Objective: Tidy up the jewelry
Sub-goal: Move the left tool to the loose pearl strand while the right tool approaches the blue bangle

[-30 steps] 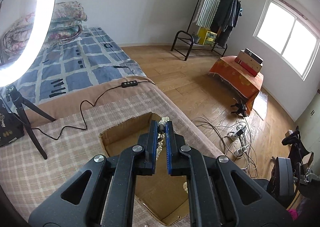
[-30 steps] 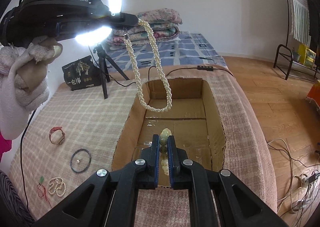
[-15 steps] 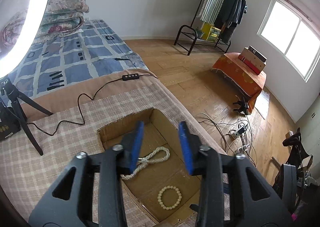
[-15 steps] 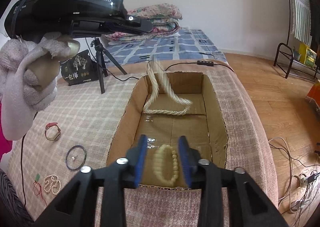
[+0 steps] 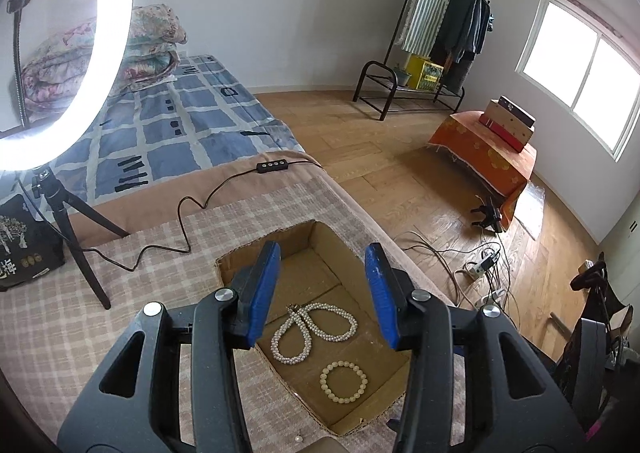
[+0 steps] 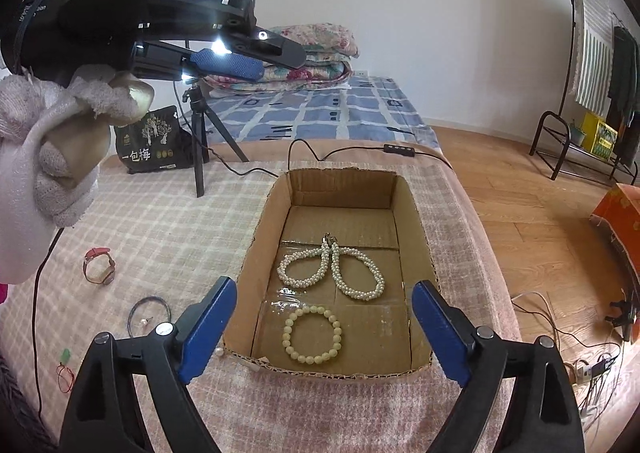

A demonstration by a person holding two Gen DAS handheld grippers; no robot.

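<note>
A white pearl necklace (image 6: 331, 271) lies folded in two loops on the floor of the open cardboard box (image 6: 414, 209). A cream bead bracelet (image 6: 312, 334) lies flat in front of it. Both also show in the left wrist view, the necklace (image 5: 313, 327) and the bracelet (image 5: 343, 381). My left gripper (image 5: 322, 293) hangs above the box, open and empty; in the right wrist view it is high at the left (image 6: 256, 59). My right gripper (image 6: 324, 327) is open and empty over the box's near edge.
On the checked cloth left of the box lie a red watch (image 6: 99, 266), a dark ring bangle (image 6: 149, 311), a loose pearl (image 6: 219, 351) and a green-and-red cord piece (image 6: 64, 367). A ring light on a tripod (image 5: 72, 237), its cable and a black packet (image 6: 150, 143) stand behind.
Both grippers opened. The pearl necklace dropped from my left gripper and the bead bracelet from my right gripper; both now lie in the box.
</note>
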